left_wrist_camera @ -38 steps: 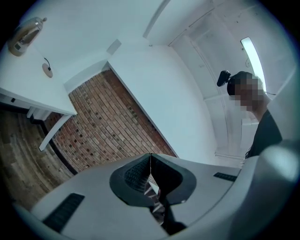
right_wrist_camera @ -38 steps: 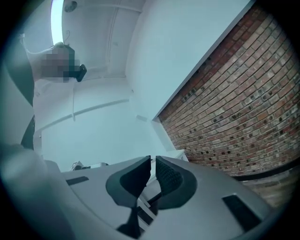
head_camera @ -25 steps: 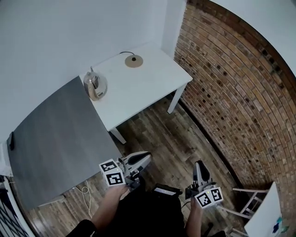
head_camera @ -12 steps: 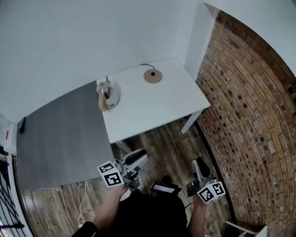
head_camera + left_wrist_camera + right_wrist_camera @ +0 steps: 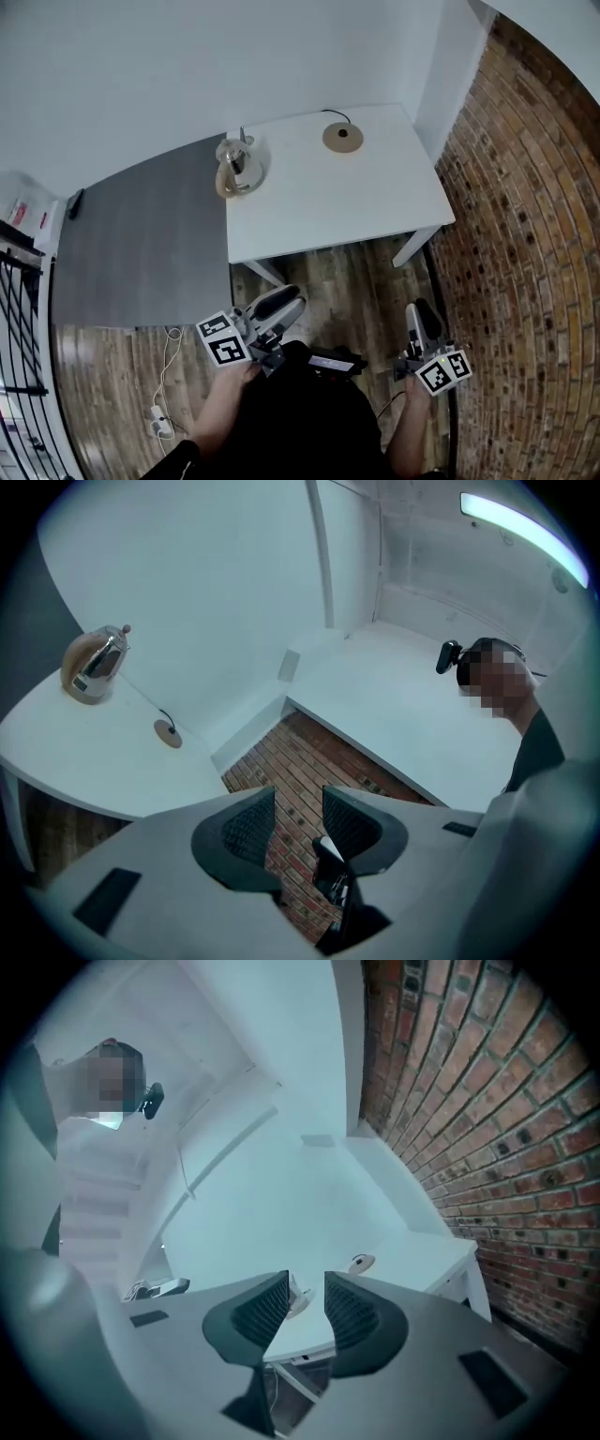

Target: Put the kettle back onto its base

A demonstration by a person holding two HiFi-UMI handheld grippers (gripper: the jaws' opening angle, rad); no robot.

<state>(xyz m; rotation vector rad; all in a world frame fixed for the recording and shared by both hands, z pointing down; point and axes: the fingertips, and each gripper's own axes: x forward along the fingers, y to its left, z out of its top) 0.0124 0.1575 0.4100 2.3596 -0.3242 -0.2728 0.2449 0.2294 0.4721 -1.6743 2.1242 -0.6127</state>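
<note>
Both left gripper (image 5: 294,305) and right gripper (image 5: 417,314), fingers just opened, empty, hang short of the table (image 5: 328,211) edge.

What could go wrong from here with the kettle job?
1. The kettle stands at the white table's left edge, beside the grey table; a clumsy grab might tip it.
2. The base is small and corded; an off-centre landing might shove it or miss.

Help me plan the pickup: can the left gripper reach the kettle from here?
Probably not yet: the left gripper, jaws just opening with nothing between them, is over the floor, short of the table. Nothing blocks the kettle.
</note>
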